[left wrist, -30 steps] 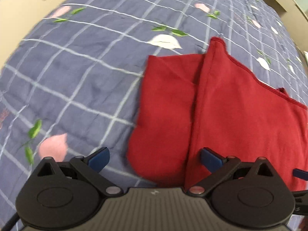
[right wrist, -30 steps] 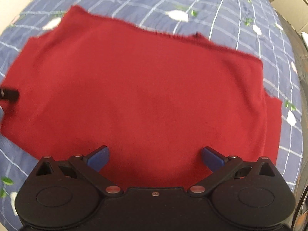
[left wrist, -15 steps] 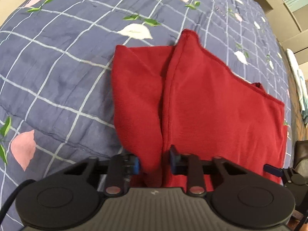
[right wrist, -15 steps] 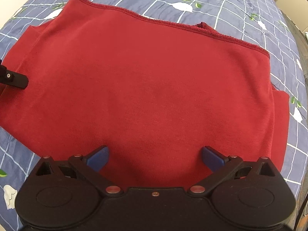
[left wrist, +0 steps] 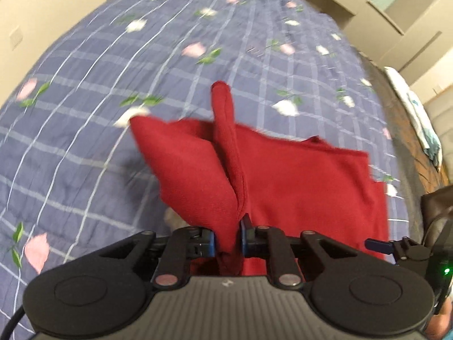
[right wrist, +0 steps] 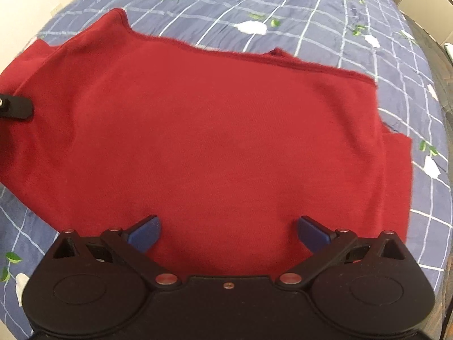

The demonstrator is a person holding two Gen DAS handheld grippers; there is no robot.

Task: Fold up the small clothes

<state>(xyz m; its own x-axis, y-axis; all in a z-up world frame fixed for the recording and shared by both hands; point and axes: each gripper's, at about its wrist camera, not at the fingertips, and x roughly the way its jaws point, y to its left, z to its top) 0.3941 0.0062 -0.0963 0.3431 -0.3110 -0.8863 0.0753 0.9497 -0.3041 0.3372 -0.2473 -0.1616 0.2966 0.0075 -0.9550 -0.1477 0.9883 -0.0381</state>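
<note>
A red garment (right wrist: 215,141) lies spread on a blue checked bedspread (right wrist: 325,14). My left gripper (left wrist: 228,239) is shut on the garment's left edge (left wrist: 229,170) and holds it lifted, so a fold of red cloth stands up in front of the camera. My right gripper (right wrist: 228,231) is open and empty, low over the garment's near edge. One tip of the left gripper (right wrist: 15,107) shows at the left side of the right wrist view. One tip of the right gripper (left wrist: 379,245) shows at the right of the left wrist view.
The bedspread (left wrist: 99,85) has white grid lines and flower prints and stretches far to the left and back. A beige wall (left wrist: 42,14) borders the bed at the left. A folded white and teal cloth (left wrist: 421,124) lies past the bed's right edge.
My left gripper closed on the garment's left edge and has lifted it, raising a fold of cloth. My right gripper stayed open over the near edge.
</note>
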